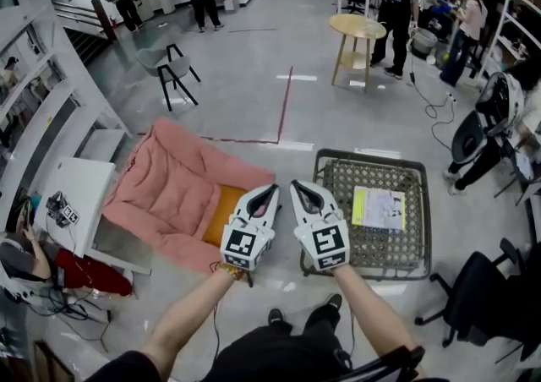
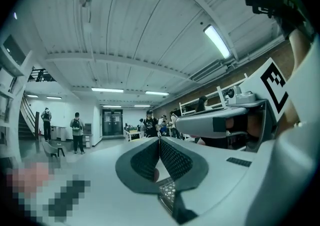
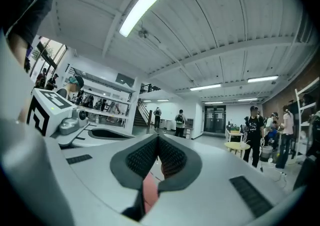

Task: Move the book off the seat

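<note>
Fingers point(image 2: 172, 160) of the left gripper point(image 1: 269, 193) are closed together with nothing between them. The right gripper point(image 1: 302, 190) is likewise closed and empty. Both grippers are held side by side, near each other, over the gap between a pink cushioned chair point(image 1: 169, 194) and a rattan-topped frame point(image 1: 372, 245). The book point(image 1: 378, 207) lies flat on the rattan top, toward its right side, apart from both grippers. An orange flat item point(image 1: 221, 213) lies on the pink chair, partly hidden behind the left gripper.
</note>
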A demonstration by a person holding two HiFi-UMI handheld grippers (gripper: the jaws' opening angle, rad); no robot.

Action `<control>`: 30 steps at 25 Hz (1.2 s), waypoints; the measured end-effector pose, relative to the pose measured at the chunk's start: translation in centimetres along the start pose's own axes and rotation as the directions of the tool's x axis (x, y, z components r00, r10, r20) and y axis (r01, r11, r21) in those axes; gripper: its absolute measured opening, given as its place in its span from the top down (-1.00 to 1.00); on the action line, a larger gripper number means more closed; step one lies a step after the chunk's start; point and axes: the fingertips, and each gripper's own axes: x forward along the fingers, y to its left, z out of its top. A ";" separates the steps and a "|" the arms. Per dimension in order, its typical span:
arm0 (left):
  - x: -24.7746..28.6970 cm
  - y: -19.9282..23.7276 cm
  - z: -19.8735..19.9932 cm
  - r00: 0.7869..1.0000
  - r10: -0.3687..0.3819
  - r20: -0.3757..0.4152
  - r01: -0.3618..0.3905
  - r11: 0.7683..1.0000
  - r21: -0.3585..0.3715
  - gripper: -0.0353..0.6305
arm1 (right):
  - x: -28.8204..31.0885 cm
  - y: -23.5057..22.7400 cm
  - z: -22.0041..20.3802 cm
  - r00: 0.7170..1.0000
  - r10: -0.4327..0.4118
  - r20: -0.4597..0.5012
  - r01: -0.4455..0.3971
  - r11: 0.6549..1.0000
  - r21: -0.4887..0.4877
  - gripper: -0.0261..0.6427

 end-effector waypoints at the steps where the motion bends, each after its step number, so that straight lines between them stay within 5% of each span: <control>1: -0.6 0.1 -0.1 1.000 -0.002 0.005 0.002 1.000 0.001 0.85 | -0.1 0.8 -0.1 1.000 0.006 -0.002 -0.006 1.000 0.000 0.88; 14: -7.9 0.5 -3.1 0.999 -0.026 0.041 0.026 1.000 0.015 0.85 | -1.3 9.4 -3.5 0.997 0.066 -0.035 -0.066 0.998 0.015 0.88; 30: -12.6 0.0 -5.5 0.999 -0.036 0.029 0.036 0.999 0.002 0.85 | -3.4 14.5 -5.3 0.993 0.099 -0.068 -0.098 0.995 0.021 0.89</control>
